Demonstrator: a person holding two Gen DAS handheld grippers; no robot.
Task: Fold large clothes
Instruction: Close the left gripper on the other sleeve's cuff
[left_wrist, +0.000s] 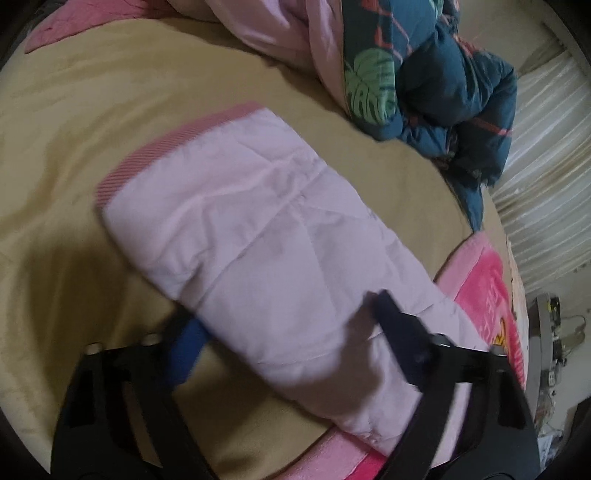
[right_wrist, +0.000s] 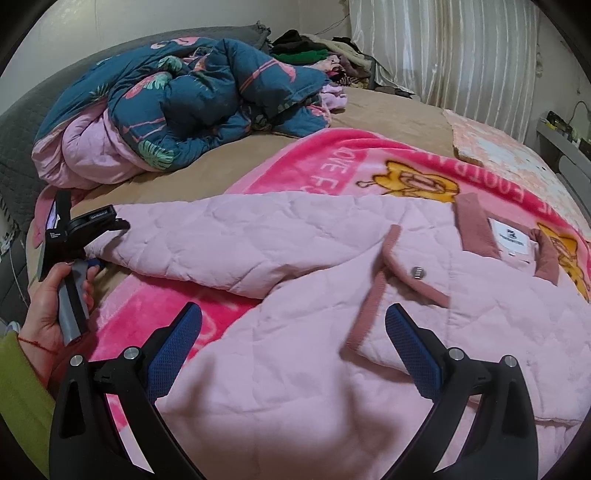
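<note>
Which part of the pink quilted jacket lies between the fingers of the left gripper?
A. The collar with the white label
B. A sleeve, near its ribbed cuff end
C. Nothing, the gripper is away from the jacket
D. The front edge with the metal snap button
B: in the left wrist view the sleeve with its ribbed cuff runs between the fingers of the left gripper, far from the collar.

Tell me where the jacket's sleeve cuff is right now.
In the left wrist view the striped pink cuff lies upper left on the tan bedsheet, at the sleeve's far end from the left gripper.
</note>
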